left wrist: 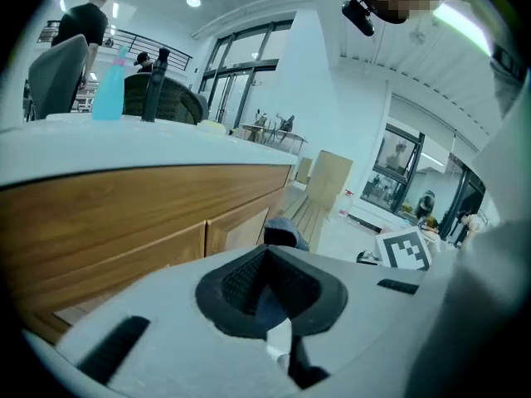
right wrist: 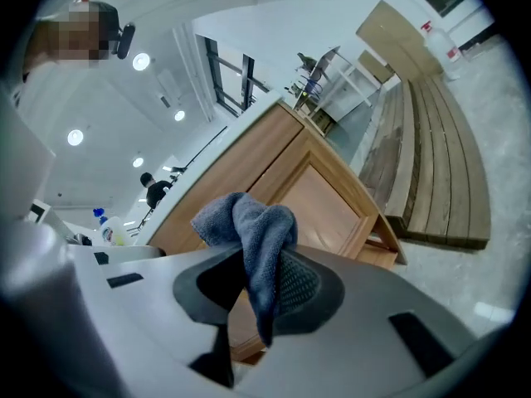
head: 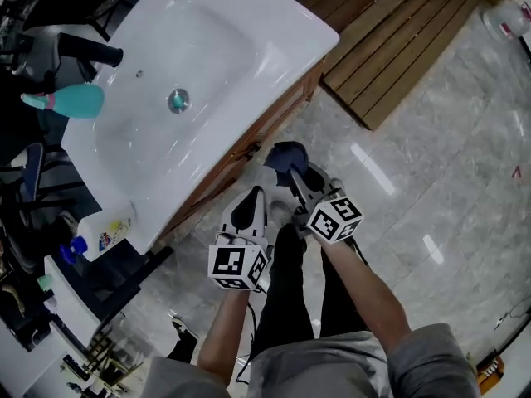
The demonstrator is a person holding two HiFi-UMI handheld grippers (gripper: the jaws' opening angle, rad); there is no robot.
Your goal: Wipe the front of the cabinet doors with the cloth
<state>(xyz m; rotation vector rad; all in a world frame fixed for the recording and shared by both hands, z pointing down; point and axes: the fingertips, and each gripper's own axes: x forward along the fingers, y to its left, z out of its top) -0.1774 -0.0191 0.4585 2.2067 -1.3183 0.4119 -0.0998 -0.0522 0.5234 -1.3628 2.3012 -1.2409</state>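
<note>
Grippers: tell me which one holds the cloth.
The right gripper: the blue cloth is pinched between its jaws. The left gripper grips no cloth.

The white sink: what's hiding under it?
A wooden cabinet sits under the sink. Its doors face the right tool, which grips a blue cloth. From above, the sink's edge covers the cabinet top, and the doors hide whatever is inside.

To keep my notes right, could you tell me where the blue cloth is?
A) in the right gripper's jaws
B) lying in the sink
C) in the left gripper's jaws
A: its own view shows the right gripper shut on the blue cloth, near the cabinet door.
</note>
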